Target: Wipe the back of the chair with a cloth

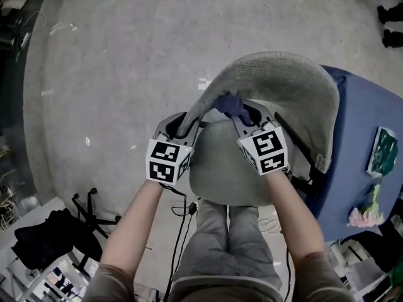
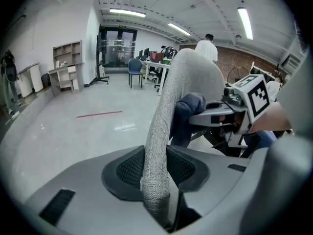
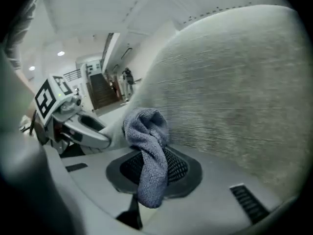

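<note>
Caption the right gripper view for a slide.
Right gripper, shut on a blue-grey cloth, holds it at the grey fabric chair back.

- The left gripper (image 1: pixel 184 123) sat astride the near rim of the grey chair back (image 1: pixel 283 80).
- Just right of it, the right gripper (image 1: pixel 245 113) held a bunched blue cloth (image 1: pixel 229 104) at that same rim.
- The chair's seat (image 1: pixel 220 175) lay beneath both grippers.
- 1 blue surface (image 1: pixel 368 118) stood well right of the right gripper.
</note>
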{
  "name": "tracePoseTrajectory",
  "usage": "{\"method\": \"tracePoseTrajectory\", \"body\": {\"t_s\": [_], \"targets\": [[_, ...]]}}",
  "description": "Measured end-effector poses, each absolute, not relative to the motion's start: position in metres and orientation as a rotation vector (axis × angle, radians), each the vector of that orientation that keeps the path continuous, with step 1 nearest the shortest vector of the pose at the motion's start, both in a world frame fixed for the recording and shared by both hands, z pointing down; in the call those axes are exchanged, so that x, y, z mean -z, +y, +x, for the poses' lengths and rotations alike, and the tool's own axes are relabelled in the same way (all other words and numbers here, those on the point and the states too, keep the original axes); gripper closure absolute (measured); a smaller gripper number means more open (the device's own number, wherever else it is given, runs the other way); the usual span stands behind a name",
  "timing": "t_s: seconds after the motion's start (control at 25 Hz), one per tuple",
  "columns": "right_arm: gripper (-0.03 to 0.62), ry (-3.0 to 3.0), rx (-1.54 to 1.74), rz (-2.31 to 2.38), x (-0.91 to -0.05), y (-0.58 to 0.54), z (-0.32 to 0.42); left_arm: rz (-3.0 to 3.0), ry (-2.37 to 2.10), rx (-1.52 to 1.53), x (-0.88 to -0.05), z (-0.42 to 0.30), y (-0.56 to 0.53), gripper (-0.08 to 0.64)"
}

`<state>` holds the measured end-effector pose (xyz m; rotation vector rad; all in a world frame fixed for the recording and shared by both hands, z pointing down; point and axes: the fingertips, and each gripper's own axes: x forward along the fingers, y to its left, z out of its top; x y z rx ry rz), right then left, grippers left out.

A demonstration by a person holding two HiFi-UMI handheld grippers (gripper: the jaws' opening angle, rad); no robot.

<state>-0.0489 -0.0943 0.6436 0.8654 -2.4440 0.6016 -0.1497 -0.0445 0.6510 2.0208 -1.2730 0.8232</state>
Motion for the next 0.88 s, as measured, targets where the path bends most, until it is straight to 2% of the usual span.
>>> {"method": "tracePoseTrajectory", "body": {"t_s": [0.2, 0.56, 0.72, 0.88], "targets": [[0.52, -2.327, -0.866, 1.349, -0.649, -0.137, 0.057, 2.02, -1.277, -0.83, -0.649, -0.15, -0.045, 0.419], [0.52, -2.035, -0.932, 1.86, -0.626, -0.098, 0.183, 2.006, -1.277, -0.829, -0.651, -0.149, -0.044, 0.419], [0.52, -1.946, -0.858, 1.987, -0.618, -0.089, 0.194, 2.007, -1.27, -0.821, -0.65, -0.15, -0.045, 0.419], [0.52, -2.038, -0.957, 1.9, -0.631, -0.103, 0.148, 2.005, -1.26, -0.812, -0.65, -0.152, -0.045, 0.417]]}}
